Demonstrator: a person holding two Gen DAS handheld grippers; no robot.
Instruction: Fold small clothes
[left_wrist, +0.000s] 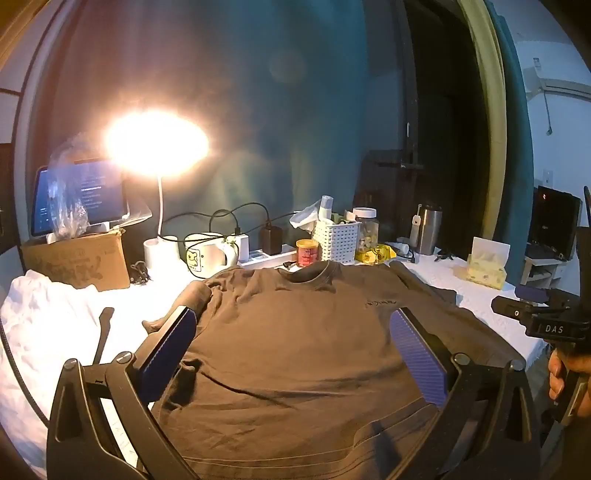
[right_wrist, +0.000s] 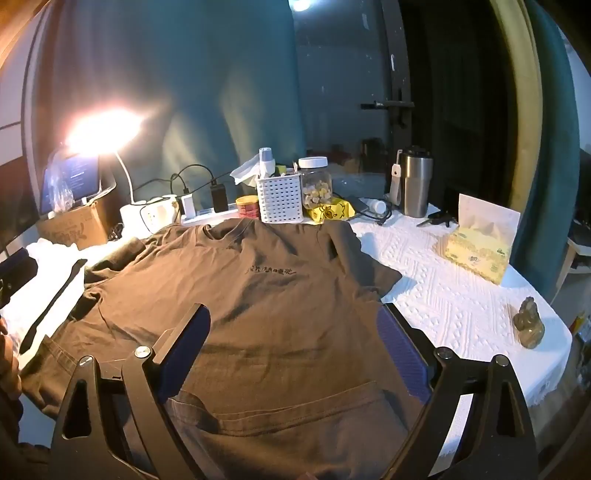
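A brown T-shirt (left_wrist: 295, 332) lies spread flat, front up, on a table under a white cloth (left_wrist: 480, 291); its collar points toward the clutter at the back. My left gripper (left_wrist: 291, 321) hovers open over the shirt's lower middle, its blue pads wide apart with nothing between them. The right gripper (left_wrist: 532, 314) shows at the right edge of this view, carried by a hand (left_wrist: 565, 380). In the right wrist view the same T-shirt (right_wrist: 266, 295) fills the middle, and my right gripper (right_wrist: 295, 317) is open above its lower right part, clear of the fabric.
Along the back stand a lit desk lamp (left_wrist: 157, 142), a tablet on a cardboard box (left_wrist: 77, 258), a mug (left_wrist: 207, 256), a white basket (right_wrist: 280, 197), a jar (right_wrist: 314, 181), a steel tumbler (right_wrist: 415, 184) and a tissue pack (right_wrist: 480, 251). A small figurine (right_wrist: 530, 325) sits near the right table edge.
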